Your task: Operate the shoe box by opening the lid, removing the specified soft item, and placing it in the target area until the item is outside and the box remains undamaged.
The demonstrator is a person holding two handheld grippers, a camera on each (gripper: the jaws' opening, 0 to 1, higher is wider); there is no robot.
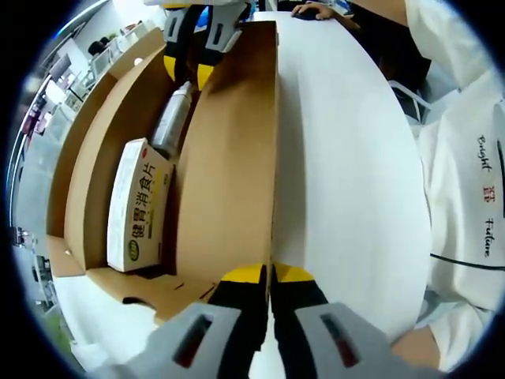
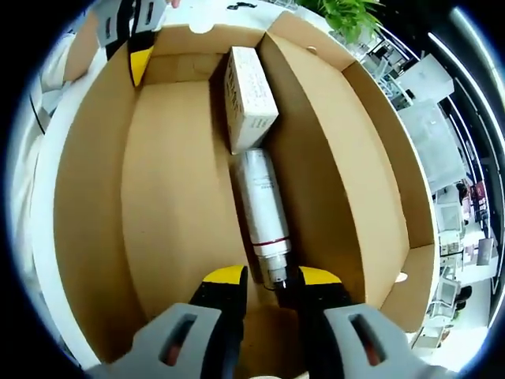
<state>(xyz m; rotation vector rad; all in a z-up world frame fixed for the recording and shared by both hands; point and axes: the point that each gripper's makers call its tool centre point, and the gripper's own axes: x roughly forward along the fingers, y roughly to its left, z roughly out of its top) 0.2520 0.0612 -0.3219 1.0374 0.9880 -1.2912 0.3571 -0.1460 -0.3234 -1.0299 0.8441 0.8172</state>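
Note:
An open brown cardboard shoe box [image 1: 229, 174] lies on a white table [image 1: 347, 181]. Inside it a white-silver tube [image 2: 263, 209] lies along an inner wall, end to end with a white carton [image 2: 248, 99] printed in green and black. My right gripper [image 2: 273, 278] is low inside the box, open, with the tube's cap between its yellow fingertips [image 2: 225, 276]. In the left gripper view the right gripper [image 1: 188, 69] hangs over the tube's [image 1: 172, 118] far end. My left gripper [image 1: 271, 275] is shut on the edge of the box's near side wall, and appears as the left gripper [image 2: 139, 49] at that wall's top.
The box's lid flap [image 2: 390, 181] stands open on the far side. A person in white clothing [image 1: 465, 197] stands close along the table's edge. A green plant [image 2: 347, 16] and office furniture lie beyond the box.

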